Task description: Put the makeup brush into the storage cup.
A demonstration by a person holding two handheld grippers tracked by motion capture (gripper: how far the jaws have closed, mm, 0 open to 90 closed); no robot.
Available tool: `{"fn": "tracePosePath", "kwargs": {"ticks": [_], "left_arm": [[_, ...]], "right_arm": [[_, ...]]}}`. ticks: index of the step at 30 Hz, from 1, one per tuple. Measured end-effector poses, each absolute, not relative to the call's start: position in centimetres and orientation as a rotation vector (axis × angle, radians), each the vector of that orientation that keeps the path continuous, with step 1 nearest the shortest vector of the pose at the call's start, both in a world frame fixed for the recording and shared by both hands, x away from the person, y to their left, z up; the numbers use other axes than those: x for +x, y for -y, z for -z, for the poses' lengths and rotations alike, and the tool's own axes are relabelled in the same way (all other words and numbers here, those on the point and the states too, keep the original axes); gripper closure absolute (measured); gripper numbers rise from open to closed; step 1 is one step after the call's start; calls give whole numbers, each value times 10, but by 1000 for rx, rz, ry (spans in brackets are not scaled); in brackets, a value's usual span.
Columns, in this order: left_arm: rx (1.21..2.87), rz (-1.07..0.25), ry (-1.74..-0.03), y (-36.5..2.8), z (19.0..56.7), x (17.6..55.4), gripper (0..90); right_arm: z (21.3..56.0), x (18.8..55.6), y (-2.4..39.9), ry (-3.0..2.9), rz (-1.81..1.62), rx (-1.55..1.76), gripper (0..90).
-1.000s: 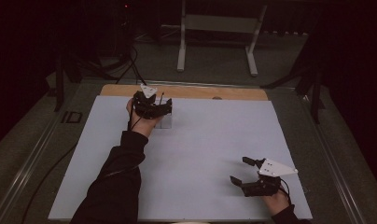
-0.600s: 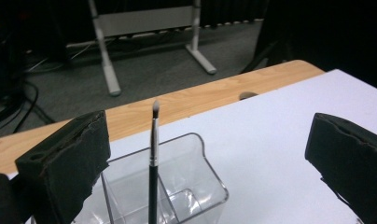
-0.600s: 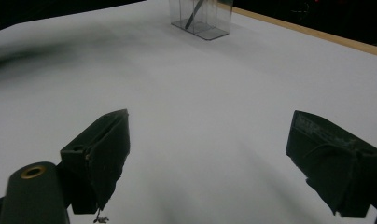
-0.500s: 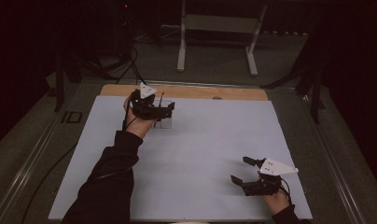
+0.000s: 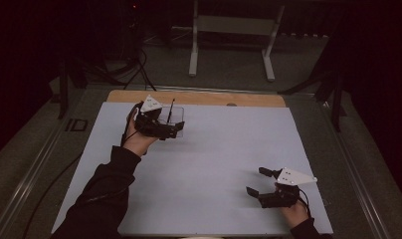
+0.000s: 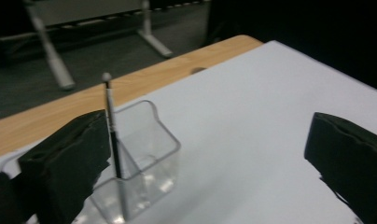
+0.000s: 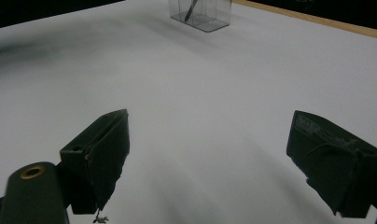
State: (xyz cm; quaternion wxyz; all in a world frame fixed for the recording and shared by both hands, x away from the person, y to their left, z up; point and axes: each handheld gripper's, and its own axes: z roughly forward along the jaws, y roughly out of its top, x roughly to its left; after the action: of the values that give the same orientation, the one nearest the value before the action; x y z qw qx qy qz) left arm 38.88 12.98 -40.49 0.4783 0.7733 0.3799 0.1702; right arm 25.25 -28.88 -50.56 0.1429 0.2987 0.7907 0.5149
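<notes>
**Clear plastic holder stands free as the left claw opens wide**

Clear plastic is the story over by the bench's far left corner: a small see-through holder [image 5: 172, 121] stands upright on the white sheet [image 5: 214, 149], near the strip of bare wood [image 5: 199, 98] along the far edge. One thin dark pen [image 5: 171, 110] with a pale tip leans inside it, plain in the left gripper view. And the left claw [image 5: 175, 129] hovers right beside that holder, its jaws having just been opening, now spread wide with nothing pinched between them; the holder sits by the one jaw, not gripped. A dark sleeve [image 5: 97, 199] runs back to the near edge.

Moving across, the middle of the sheet is bare white. Over at the near right corner the right claw [image 5: 255, 181] sits low over the sheet, jaws gaping wide, holding nothing, well apart from the holder, which its own camera picks up far off across the sheet.
</notes>
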Motion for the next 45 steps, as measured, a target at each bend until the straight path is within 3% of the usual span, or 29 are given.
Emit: {"fn": "tracePosePath", "kwargs": {"ticks": [5,9,45], "left_arm": [[1951,-257,-950,-135,408,384,33],[1974,-352,-930,-137,414,375,21],[2000,-149,-808,-170,468,287,20]], "right_arm": [[506,252,289,-2282,-1484,861,133],[506,252,288,-2286,-1481,856,133],[506,252,285,-2296,-1461,842,132]]}}
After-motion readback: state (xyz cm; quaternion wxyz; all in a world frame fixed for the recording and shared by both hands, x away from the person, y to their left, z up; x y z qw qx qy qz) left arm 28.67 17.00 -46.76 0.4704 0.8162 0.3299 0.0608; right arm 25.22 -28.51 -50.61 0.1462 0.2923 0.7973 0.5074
